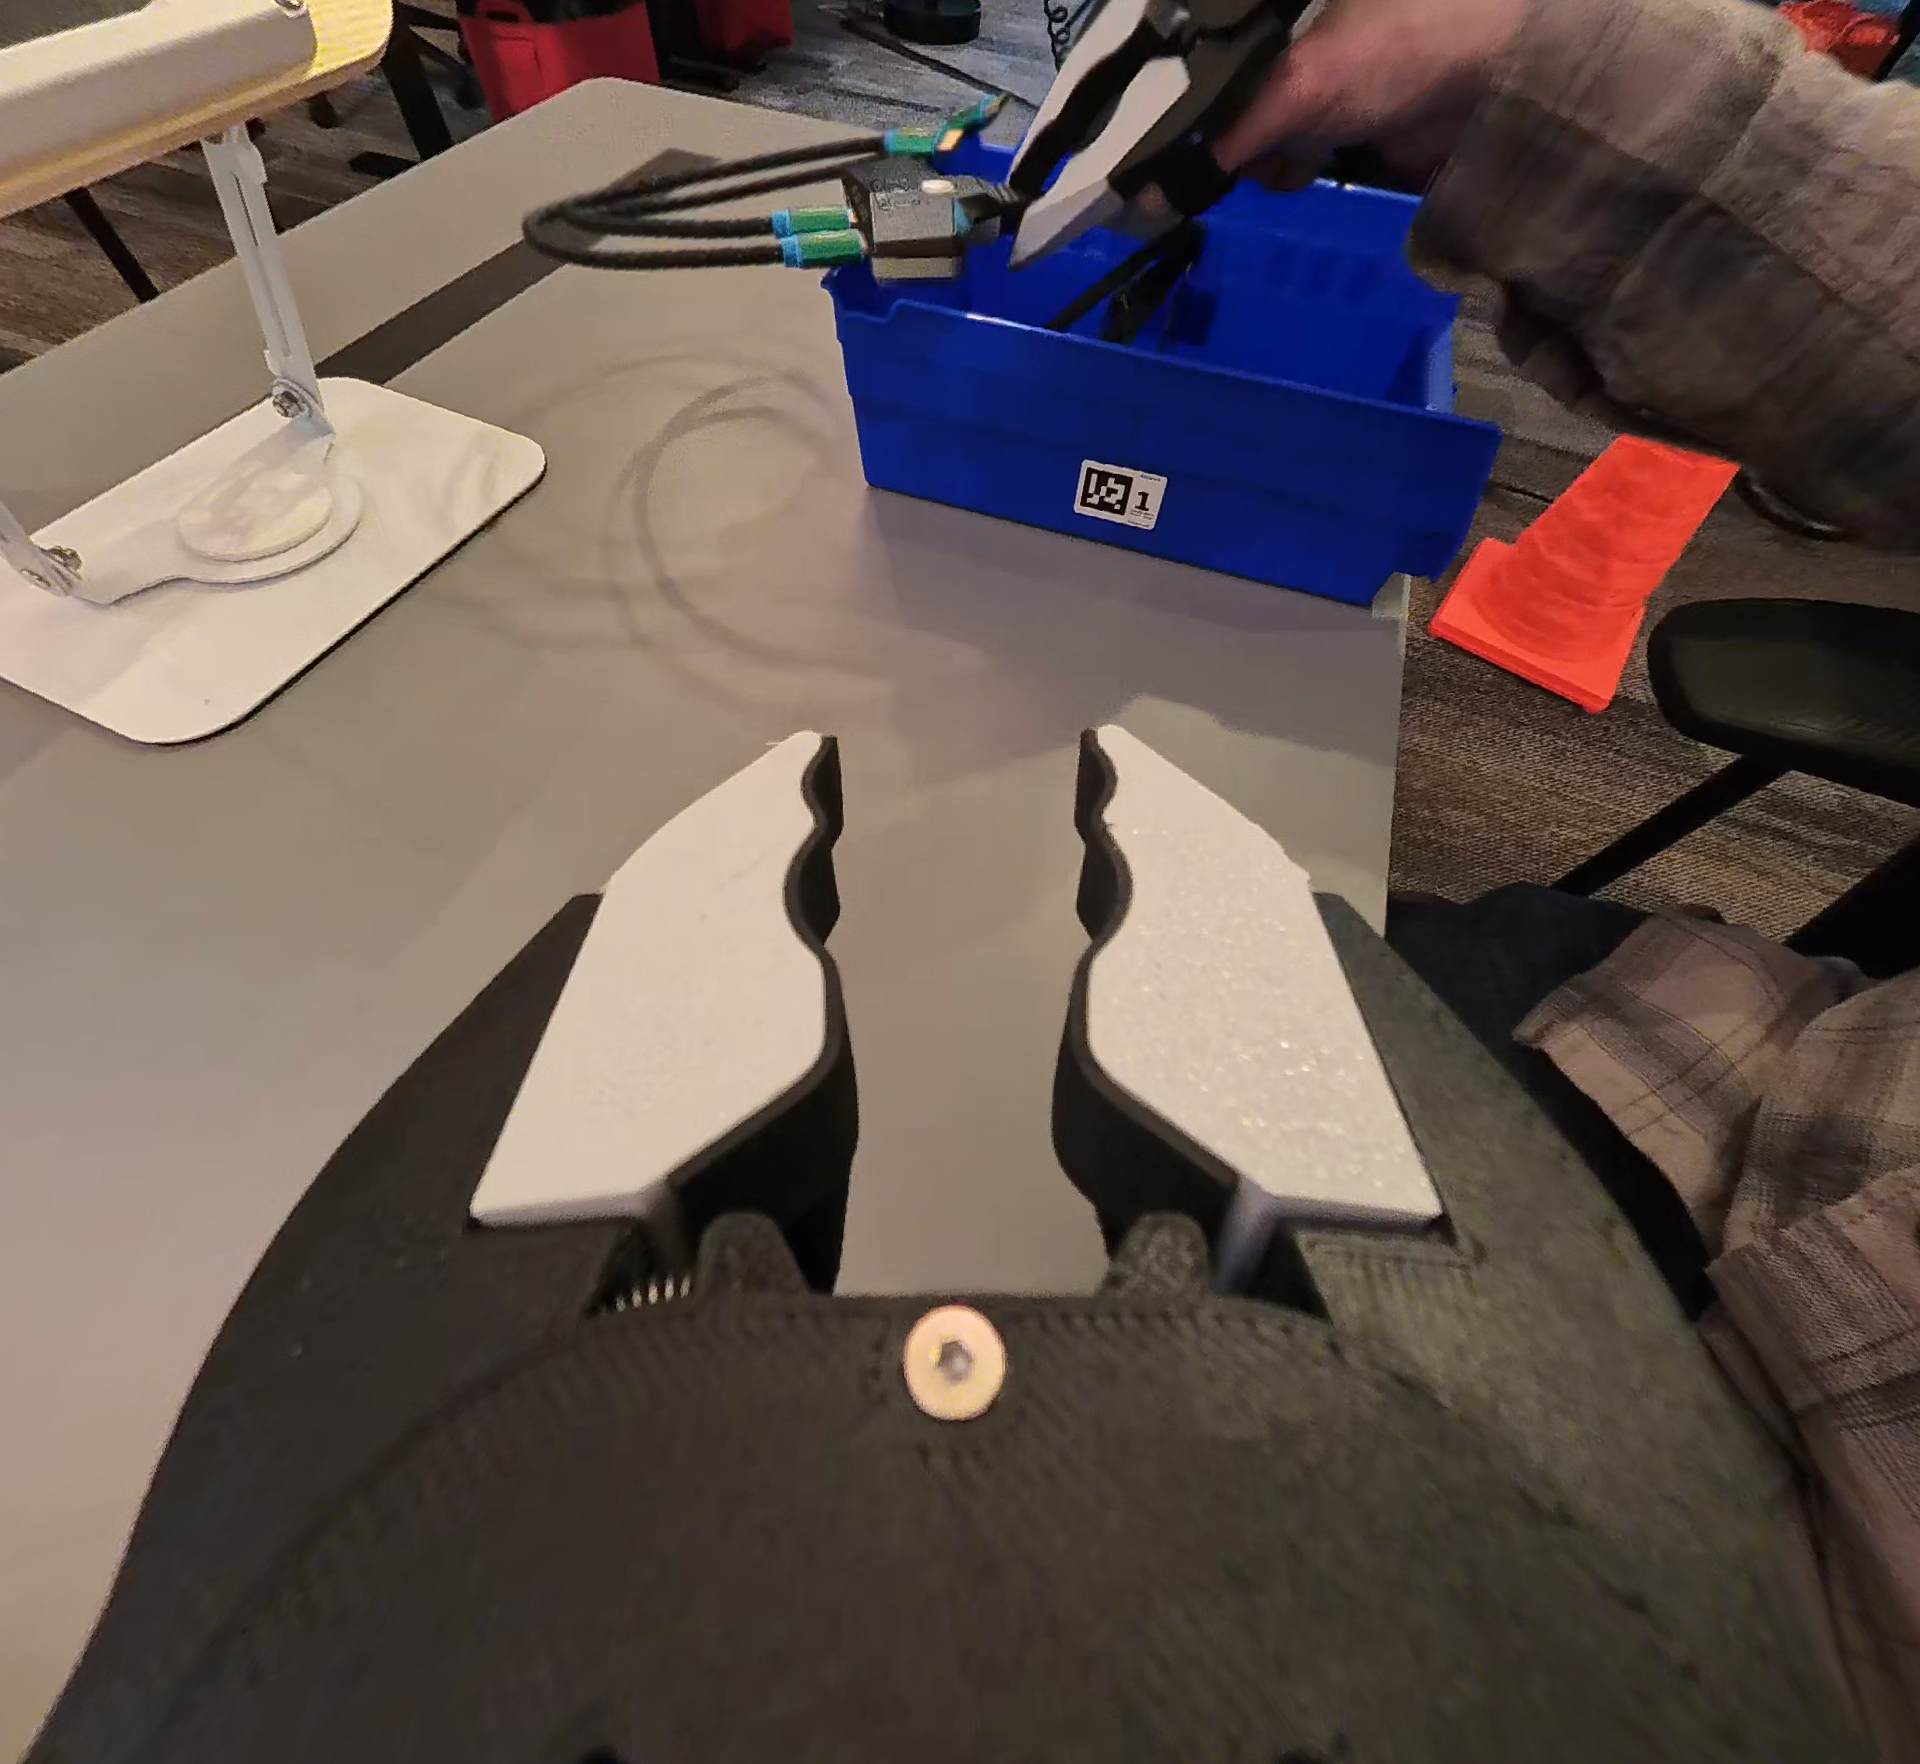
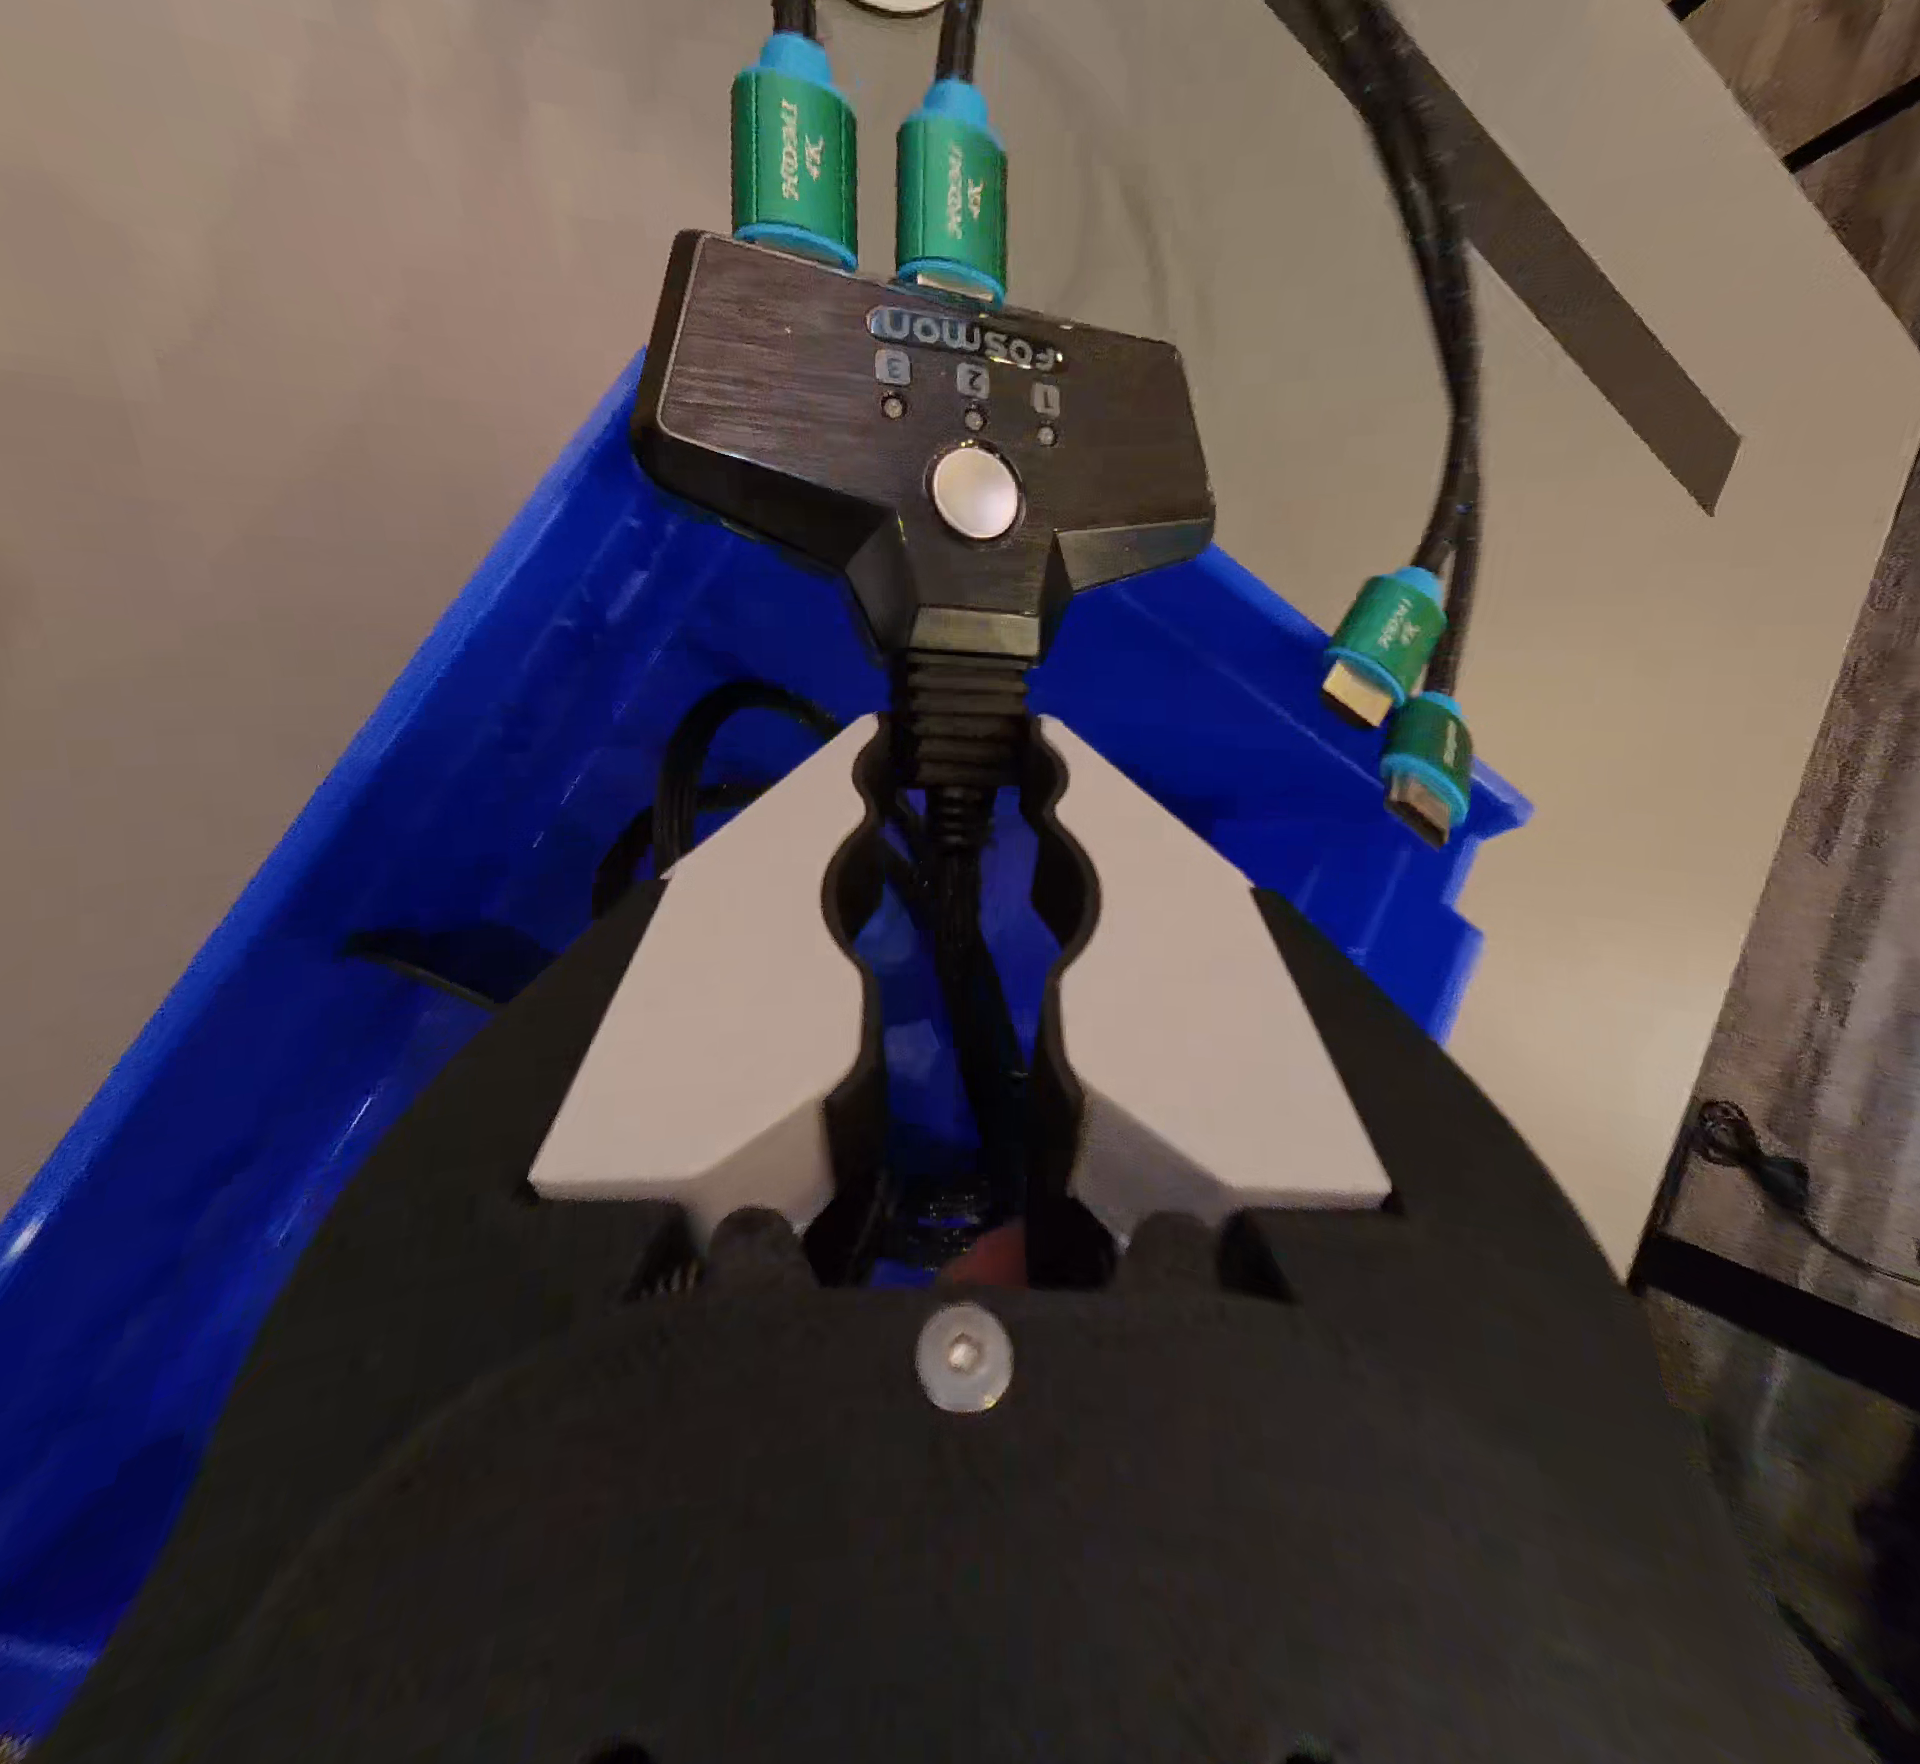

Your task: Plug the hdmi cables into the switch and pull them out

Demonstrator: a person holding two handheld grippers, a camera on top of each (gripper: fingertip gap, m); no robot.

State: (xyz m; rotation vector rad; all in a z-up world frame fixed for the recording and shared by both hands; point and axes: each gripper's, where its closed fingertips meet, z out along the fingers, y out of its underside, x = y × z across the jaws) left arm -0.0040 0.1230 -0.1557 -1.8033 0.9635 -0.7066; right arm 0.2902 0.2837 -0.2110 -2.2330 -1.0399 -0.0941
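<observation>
1. My left gripper (image 1: 956,779) hovers spread and empty over the grey table (image 1: 623,779), well short of the blue bin (image 1: 1143,426).
2. My right gripper (image 2: 961,748) is clamped on the strain-relief collar of the HDMI switch (image 2: 925,436), raised over the bin.
3. Two green plugs (image 2: 795,156) sit seated, pointing away from the tongs; two spare plugs (image 2: 1382,644) dangle to the right.

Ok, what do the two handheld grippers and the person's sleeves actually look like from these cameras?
Both match: the left gripper and right gripper have textured black bodies, a silver screw at the centre, and two pale grey fingers with wavy black inner edges. A small spring shows at the left one's finger base. The sleeve is grey-brown plaid flannel.
</observation>
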